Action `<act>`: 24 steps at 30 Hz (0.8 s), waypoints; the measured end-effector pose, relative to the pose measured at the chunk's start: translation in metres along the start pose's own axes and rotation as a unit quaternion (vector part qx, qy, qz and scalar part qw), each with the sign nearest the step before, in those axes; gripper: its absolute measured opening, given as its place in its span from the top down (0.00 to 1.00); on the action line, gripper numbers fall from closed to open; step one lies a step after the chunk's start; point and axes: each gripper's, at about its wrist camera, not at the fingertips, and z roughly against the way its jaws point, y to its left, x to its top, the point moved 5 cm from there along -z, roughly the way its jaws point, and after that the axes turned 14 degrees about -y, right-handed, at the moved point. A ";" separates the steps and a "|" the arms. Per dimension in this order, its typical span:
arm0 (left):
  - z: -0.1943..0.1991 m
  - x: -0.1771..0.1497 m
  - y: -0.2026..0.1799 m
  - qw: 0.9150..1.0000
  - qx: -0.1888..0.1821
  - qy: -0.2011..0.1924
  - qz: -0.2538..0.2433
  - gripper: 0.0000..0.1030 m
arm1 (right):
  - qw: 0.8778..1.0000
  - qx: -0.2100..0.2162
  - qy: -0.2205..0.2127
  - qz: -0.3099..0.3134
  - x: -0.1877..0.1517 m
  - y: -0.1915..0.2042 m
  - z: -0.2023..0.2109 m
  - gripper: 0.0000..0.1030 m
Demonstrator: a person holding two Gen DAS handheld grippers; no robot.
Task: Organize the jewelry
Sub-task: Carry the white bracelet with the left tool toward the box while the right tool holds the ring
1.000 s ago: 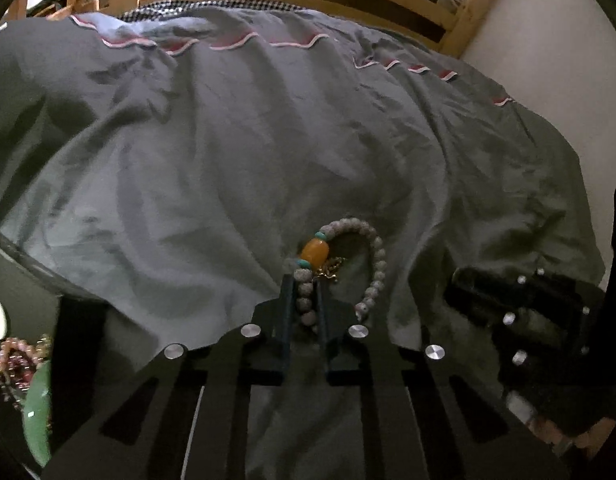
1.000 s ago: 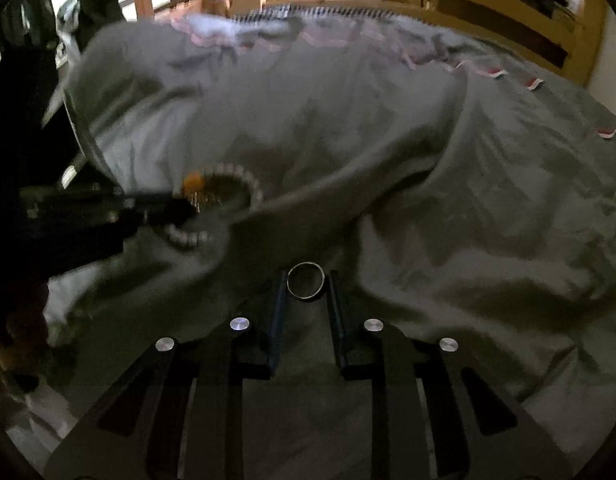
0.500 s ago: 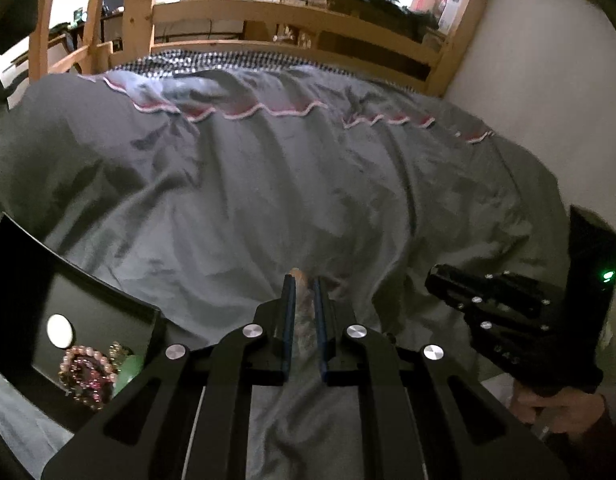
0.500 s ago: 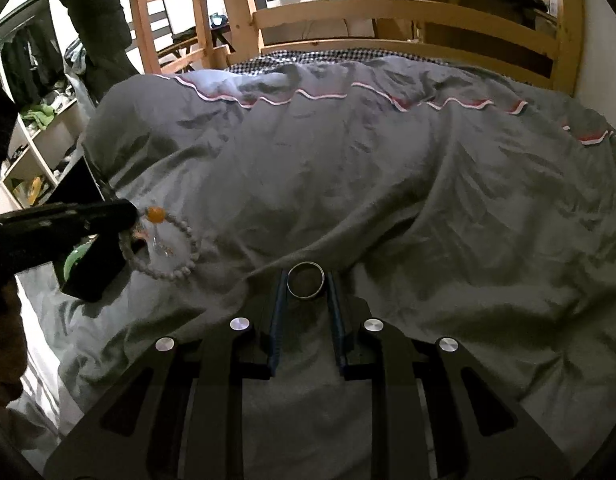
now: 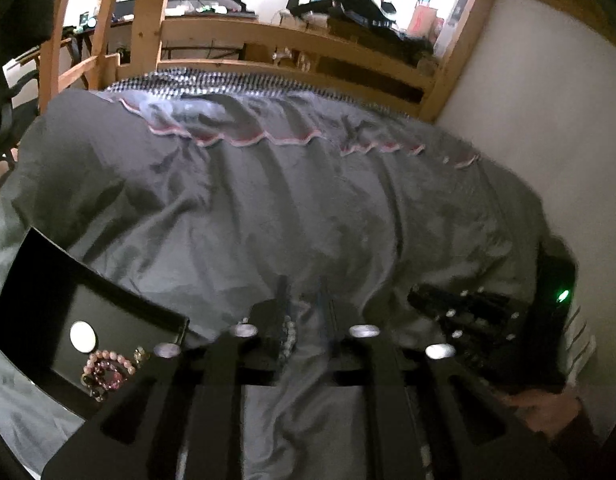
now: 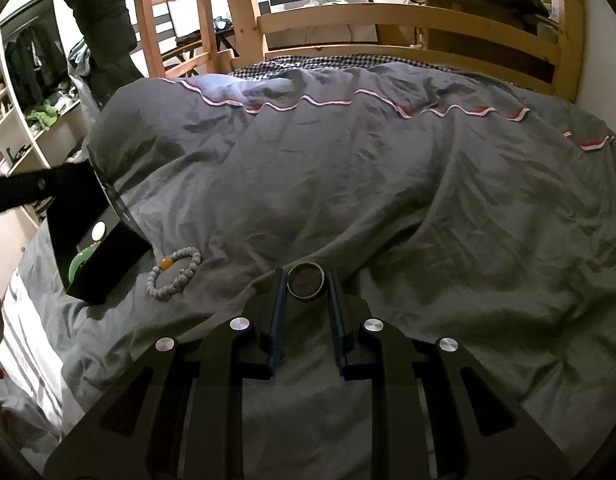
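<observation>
My left gripper [image 5: 304, 284] hovers above the grey duvet [image 5: 308, 200] with its jaws opening. Pale beads of the bracelet [image 5: 288, 334] show blurred beside its left finger, with no pad pressing on them. In the right wrist view, the pale bead bracelet [image 6: 174, 274] with an orange bead lies on the duvet, just right of the black jewelry box [image 6: 104, 264]. My right gripper [image 6: 306, 280] is shut on a thin metal ring [image 6: 306, 286], held flat between its fingertips. From the left wrist view the right gripper [image 5: 467, 320] appears low at the right.
The black box [image 5: 12, 300] holds a pink bead bracelet [image 5: 106, 368], a white disc [image 5: 82, 336] and a green bangle [image 6: 78, 266]. A wooden bed frame [image 6: 387, 16] runs along the far side. A wall [image 5: 547, 120] stands at the right. A hand [image 5: 547, 412] grips the right tool.
The left gripper rose and carried the bracelet towards the box, then its jaws parted and the bracelet came to lie on the duvet beside the box. The right gripper kept hold of the ring.
</observation>
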 end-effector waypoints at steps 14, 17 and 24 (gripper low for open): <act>-0.075 -0.083 0.018 0.991 0.039 0.120 -0.038 0.60 | 1.000 0.005 0.002 0.004 -0.001 0.005 0.000 0.79; -0.075 -0.083 0.023 0.992 0.025 0.126 -0.021 0.79 | 1.000 0.008 0.002 0.006 -0.001 0.008 0.001 0.79; -0.058 -0.071 0.017 0.993 0.007 0.119 -0.004 0.91 | 1.000 0.008 -0.011 0.004 0.001 0.008 0.004 0.79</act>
